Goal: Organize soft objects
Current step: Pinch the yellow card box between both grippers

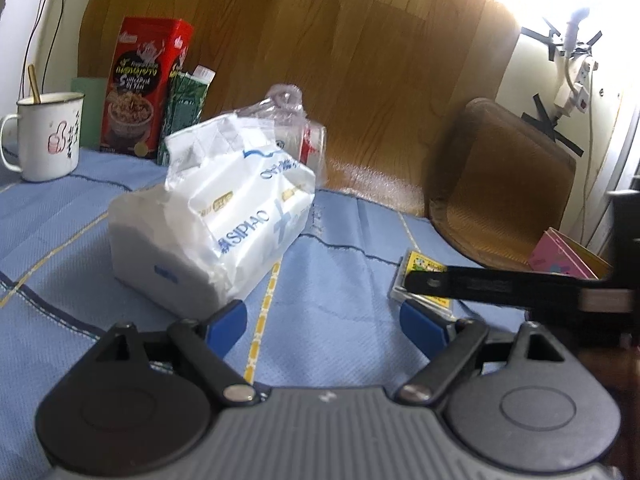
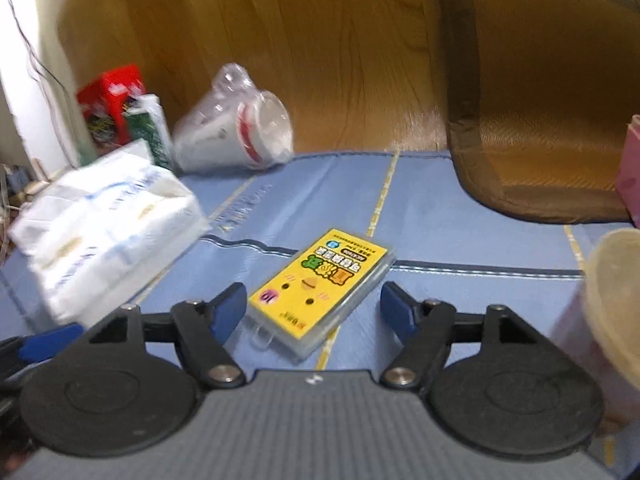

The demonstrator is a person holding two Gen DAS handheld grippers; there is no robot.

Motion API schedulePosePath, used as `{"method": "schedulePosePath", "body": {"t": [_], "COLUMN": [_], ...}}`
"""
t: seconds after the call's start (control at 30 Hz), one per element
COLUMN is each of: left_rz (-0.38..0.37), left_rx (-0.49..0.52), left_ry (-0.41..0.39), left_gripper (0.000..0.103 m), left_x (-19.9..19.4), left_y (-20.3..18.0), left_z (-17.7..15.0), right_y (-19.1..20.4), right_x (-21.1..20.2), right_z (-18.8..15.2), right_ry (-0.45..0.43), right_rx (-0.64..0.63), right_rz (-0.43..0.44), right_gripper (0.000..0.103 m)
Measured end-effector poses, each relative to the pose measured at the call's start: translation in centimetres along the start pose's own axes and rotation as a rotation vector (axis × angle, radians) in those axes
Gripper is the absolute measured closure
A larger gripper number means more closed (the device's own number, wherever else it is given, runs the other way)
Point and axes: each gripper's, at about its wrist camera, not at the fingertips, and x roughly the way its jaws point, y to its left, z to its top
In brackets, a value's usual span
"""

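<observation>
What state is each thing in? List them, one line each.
Left gripper: open, holding nothing.
Right gripper: open, yellow card pack between the fingers, not gripped.
Tissue pack: wrapper torn open, lying on the blue cloth.
Yellow card pack: lying flat, closed.
Plastic cups: bagged, tipped on their side.
Mug: upright, stick inside.

On the table mat (image 2: 460, 216), the tissue pack (image 2: 104, 232) lies left of the flat card pack (image 2: 320, 292) (well apart); bagged cups (image 2: 236, 120) lie behind, boxes (image 1: 146, 88) farther left.
</observation>
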Motion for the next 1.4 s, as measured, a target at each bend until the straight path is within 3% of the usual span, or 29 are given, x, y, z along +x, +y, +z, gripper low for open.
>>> {"method": "schedulePosePath", "body": {"t": [0.07,0.13,0.17,0.23,0.33,0.37,0.47,0.57,0.6,0.73,0.8,0.87,0.97,1.1,1.23,1.33,1.4], "left_rz": [-0.003,-0.009,-0.012,-0.016,-0.026,-0.027,-0.042,-0.027,-0.022,-0.021,-0.013,-0.014,-0.015,-0.027,-0.057,-0.121,-0.218], "left_rx": [-0.002,-0.009,-0.013,-0.014,0.005,0.010,0.012,-0.007,-0.016,-0.030,-0.016,0.002,0.014,0.007,0.031,0.071,0.030], "left_ry": [-0.003,0.001,0.002,0.002,0.008,0.011,0.011,-0.023,-0.034,-0.067,-0.072,-0.072,-0.072,-0.059,-0.034,0.054,0.129], "left_gripper": [0.016,0.016,0.016,0.016,0.016,0.016,0.016,0.016,0.016,0.016,0.016,0.016,0.016,0.016,0.016,0.019,0.020], "left_x": [0.0,0.0,0.1,0.1,0.1,0.1,0.0,-0.6,-0.9,-1.4,-1.4,-1.3,-1.3,-1.1,-0.9,-0.6,-0.8], "left_y": [0.1,0.2,0.3,0.4,0.1,0.0,-0.1,0.1,0.2,0.5,0.3,0.0,-0.2,0.0,-0.3,-1.7,-3.0], "left_z": [0.0,0.0,0.0,0.0,0.0,0.0,0.0,-0.1,-0.1,-0.1,-0.1,-0.1,-0.2,-0.1,-0.2,-0.5,-1.0], "right_y": [0.4,0.1,-0.3,-1.0,-1.3,-1.1,-0.7,-0.8,-1.0,0.0,1.1,2.1,3.6,2.5,1.5,0.9,0.7], "right_x": [0.5,0.3,-0.1,-1.3,-3.9,-4.3,-6.1,-5.9,-5.5,-2.9,-1.4,0.2,0.6,-1.8,-6.8,-11.1,-13.2], "right_z": [0.2,0.4,0.3,-0.2,-1.7,-2.4,-3.8,-3.2,-2.7,-0.6,0.1,0.3,-0.2,-1.5,-4.8,-7.8,-9.6], "right_ry": [-0.001,0.007,0.011,0.019,0.046,0.074,0.033,0.004,0.003,-0.008,-0.012,0.010,-0.002,0.005,0.006,-0.004,-0.020], "right_rx": [-0.030,-0.007,0.004,0.024,-0.002,-0.022,-0.080,-0.045,-0.011,0.088,0.092,0.055,-0.099,-0.138,-0.179,-0.175,-0.168], "right_rz": [-0.013,0.006,0.023,0.062,0.108,0.102,0.088,0.082,0.085,0.086,0.055,0.030,-0.040,0.020,0.077,0.106,0.097], "right_gripper": [0.030,0.052,0.058,0.084,0.101,0.100,0.095,0.089,0.083,0.040,0.028,0.027,0.035,0.040,0.040,0.040,0.040]}}
